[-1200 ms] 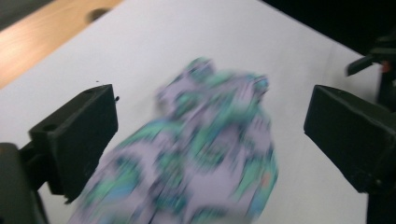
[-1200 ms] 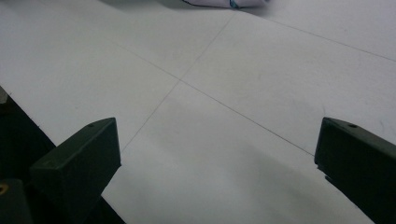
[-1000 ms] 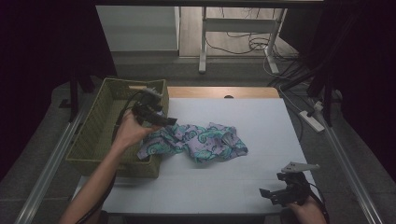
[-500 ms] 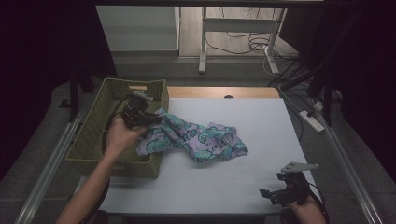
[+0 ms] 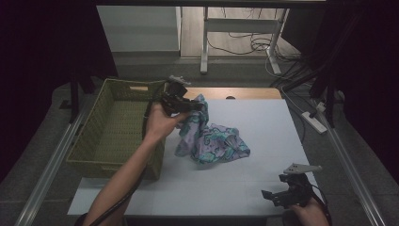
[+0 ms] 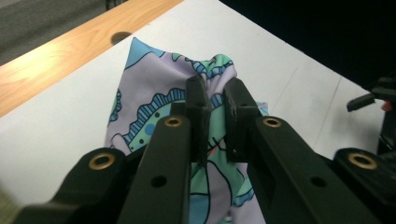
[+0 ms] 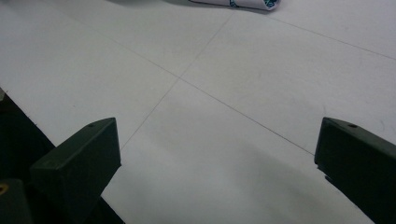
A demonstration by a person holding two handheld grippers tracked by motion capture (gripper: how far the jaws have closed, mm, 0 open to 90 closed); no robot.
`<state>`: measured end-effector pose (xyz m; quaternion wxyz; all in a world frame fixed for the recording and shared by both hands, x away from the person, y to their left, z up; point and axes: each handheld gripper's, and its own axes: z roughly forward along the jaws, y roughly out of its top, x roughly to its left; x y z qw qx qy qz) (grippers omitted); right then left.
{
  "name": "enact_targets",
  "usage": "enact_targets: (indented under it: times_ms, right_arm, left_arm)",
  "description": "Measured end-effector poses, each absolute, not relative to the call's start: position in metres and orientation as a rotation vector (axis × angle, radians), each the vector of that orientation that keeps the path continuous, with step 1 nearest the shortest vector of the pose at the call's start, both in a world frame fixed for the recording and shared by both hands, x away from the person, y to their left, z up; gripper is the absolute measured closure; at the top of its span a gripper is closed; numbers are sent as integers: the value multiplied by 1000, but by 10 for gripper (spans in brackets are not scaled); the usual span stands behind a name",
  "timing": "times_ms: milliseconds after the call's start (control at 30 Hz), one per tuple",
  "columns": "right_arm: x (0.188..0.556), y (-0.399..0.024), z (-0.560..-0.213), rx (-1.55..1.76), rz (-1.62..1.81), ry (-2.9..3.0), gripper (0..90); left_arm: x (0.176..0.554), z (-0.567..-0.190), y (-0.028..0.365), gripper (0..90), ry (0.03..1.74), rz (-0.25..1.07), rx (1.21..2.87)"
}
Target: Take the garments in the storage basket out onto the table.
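Observation:
A patterned cloth (image 5: 214,141) in lilac, teal and blue lies crumpled on the white table (image 5: 268,117). Its upper end hangs lifted from my left gripper (image 5: 193,104), which is shut on a fold of it just right of the basket. The left gripper view has the two black jaws pinching the cloth (image 6: 149,93) at the left gripper (image 6: 215,116) tips. My right gripper (image 5: 282,192) rests low at the table's front right corner, open and holding nothing. In the right gripper view the right gripper (image 7: 219,154) has its jaws far apart over bare table, with the cloth's edge (image 7: 252,3) far ahead.
A green woven basket (image 5: 89,141) stands at the table's left edge, open on top. A wooden strip (image 5: 244,92) borders the far side of the table. Cables and a power strip (image 5: 313,120) lie on the floor to the right.
My left gripper has swung right and upward from over the basket, lifting the cloth's end and bunching the cloth toward the table's middle. The right gripper has stayed put.

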<state>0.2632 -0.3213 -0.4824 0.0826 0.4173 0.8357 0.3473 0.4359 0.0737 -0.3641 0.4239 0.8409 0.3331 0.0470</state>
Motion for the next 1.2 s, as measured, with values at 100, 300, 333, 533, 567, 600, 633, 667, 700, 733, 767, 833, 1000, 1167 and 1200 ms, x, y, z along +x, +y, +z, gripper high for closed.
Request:
enact_targets:
  times_ms: [100, 300, 333, 533, 567, 600, 633, 667, 700, 733, 767, 833, 1000, 1167, 1200]
  right_arm:
    - [263, -322, -483, 1247, 1043, 2494, 5]
    - [264, -322, -483, 1250, 1041, 2500, 5]
    - [264, -322, -483, 1250, 1041, 2500, 5]
    - [264, -322, -483, 1247, 1039, 2502, 6]
    - [264, -322, -483, 1247, 1040, 2503, 6]
    - [264, -322, -483, 1247, 1040, 2503, 6]
    - [264, -322, -483, 1249, 1040, 2502, 6]
    - [264, -322, -483, 1249, 1040, 2502, 6]
    - [264, -321, -483, 1248, 1039, 2503, 6]
    - [264, -321, -483, 1248, 1039, 2503, 6]
    - [264, -321, -483, 1248, 1039, 2503, 6]
    - [263, -321, -483, 1247, 1038, 2502, 6]
    - [264, -321, -483, 1246, 1037, 2504, 6]
    - [264, -320, -483, 1245, 1032, 2506, 6]
    - [264, -320, -483, 1246, 1030, 2507, 6]
  left_arm:
    - [448, -382, 54, 806, 837, 77, 2114]
    - [456, -416, 29, 796, 845, 60, 2186]
    - [456, -416, 29, 794, 845, 60, 2186]
    - [460, -456, 10, 762, 846, 41, 2260]
    - [460, -456, 10, 753, 846, 41, 2260]
    - [461, -461, 9, 753, 848, 45, 2274]
    - [461, -466, 7, 723, 851, 50, 2287]
    - [461, -471, 6, 723, 850, 57, 2303]
    - [461, -476, 5, 703, 851, 64, 2314]
    - [461, -482, 4, 673, 850, 65, 2316]
    - [461, -482, 4, 658, 850, 65, 2316]
    - [461, -482, 6, 593, 858, 69, 2288]
    - [458, -476, 6, 306, 838, 111, 2287]
    - [455, -470, 18, 169, 840, 63, 2210]
    - [455, -470, 18, 158, 840, 63, 2210]
